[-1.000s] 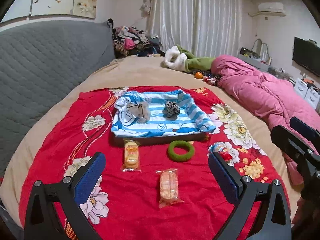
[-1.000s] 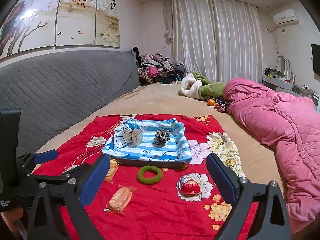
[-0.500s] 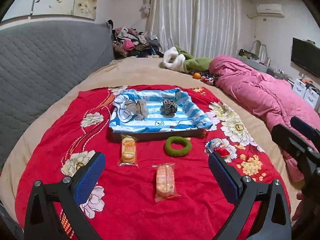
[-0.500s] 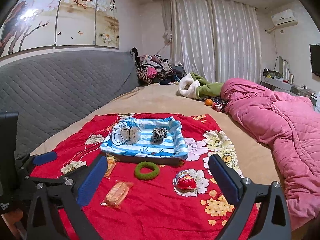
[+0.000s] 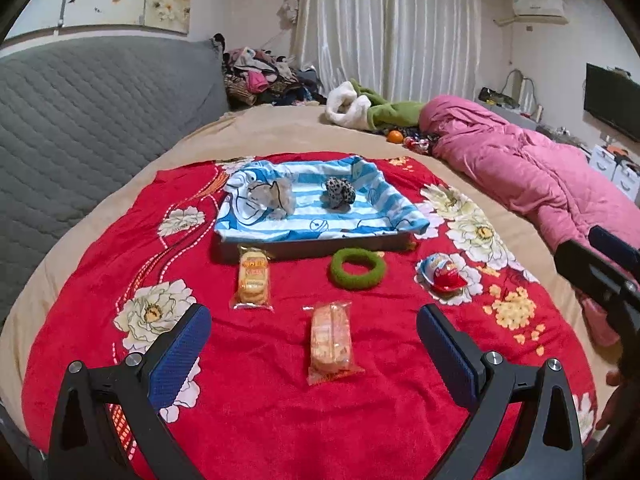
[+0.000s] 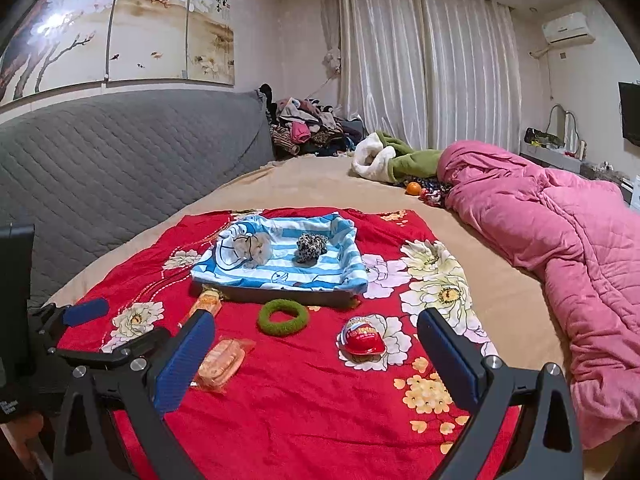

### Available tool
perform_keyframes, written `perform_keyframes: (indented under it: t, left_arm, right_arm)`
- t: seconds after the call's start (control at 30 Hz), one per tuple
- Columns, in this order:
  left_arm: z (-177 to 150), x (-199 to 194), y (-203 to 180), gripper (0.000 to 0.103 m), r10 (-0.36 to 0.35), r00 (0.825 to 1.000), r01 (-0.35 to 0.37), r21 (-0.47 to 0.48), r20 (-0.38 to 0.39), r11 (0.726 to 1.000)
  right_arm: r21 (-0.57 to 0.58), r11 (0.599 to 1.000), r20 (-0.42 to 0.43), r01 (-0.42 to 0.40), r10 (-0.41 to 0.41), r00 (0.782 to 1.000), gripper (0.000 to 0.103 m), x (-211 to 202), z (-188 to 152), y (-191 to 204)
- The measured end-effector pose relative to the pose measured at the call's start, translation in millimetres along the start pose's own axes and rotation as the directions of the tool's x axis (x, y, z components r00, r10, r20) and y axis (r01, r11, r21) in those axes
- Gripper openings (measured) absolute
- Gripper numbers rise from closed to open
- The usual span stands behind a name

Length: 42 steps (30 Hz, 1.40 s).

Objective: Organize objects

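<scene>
On a red flowered blanket [image 5: 280, 392] stands a tray lined with blue striped cloth [image 5: 384, 200], holding a pale scrunchie [image 5: 272, 196] and a spotted scrunchie [image 5: 339, 193]. In front of it lie a green ring [image 5: 357, 268], two snack packets [image 5: 253, 276] [image 5: 331, 340] and a red egg-shaped toy [image 5: 444, 274]. My left gripper [image 5: 314, 354] hovers open just short of the nearer packet. My right gripper [image 6: 316, 354] is open too, low over the blanket, with the red toy [image 6: 362, 338] ahead between its fingers. Neither holds anything.
A pink quilt [image 6: 560, 232] runs along the bed's right side. A grey padded headboard [image 6: 120, 176] is on the left. A green and white garment [image 6: 392, 158], an orange and a clothes pile [image 6: 308, 128] lie far back.
Both grippers have drawn back slightly and risen; the tray and objects sit a little farther away in both views. Nothing on the blanket has moved.
</scene>
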<state>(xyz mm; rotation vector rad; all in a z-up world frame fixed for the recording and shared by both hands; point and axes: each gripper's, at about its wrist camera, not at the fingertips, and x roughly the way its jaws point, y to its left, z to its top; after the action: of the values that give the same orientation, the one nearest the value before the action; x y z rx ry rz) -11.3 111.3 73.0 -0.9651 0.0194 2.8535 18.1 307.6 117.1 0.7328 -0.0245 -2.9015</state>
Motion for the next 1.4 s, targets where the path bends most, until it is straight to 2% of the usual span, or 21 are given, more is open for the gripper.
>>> perform_keyframes:
  t: [0.33, 0.57, 1.1, 1.4]
  left_arm:
    - [-17, -7, -4, 0.102, -0.018, 0.999, 0.018, 0.009, 0.036, 1.000]
    - [-27, 1, -7, 0.102, -0.005, 1.000, 0.004, 0.033, 0.020, 0.999]
    - [-36, 22, -7, 0.102, 0.001, 1.000, -0.001, 0.025, 0.005, 1.000]
    - [-40, 39, -13, 0.102, 0.014, 1.000, -0.013, 0.059, -0.014, 0.998]
  right_arm:
    - [-0.007, 1.000, 0.003, 0.003, -0.003, 1.000, 0.102, -6, -12, -5]
    - [-0.014, 1.000, -0.012, 0.016, -0.016, 1.000, 0.102, -5, -20, -8]
    - [0.000, 1.000, -0.073, 0.020, -0.020, 0.997, 0.102, 24, -37, -17]
    - [0.004, 1.000, -0.094, 0.018, -0.018, 0.995, 0.102, 40, -44, -22]
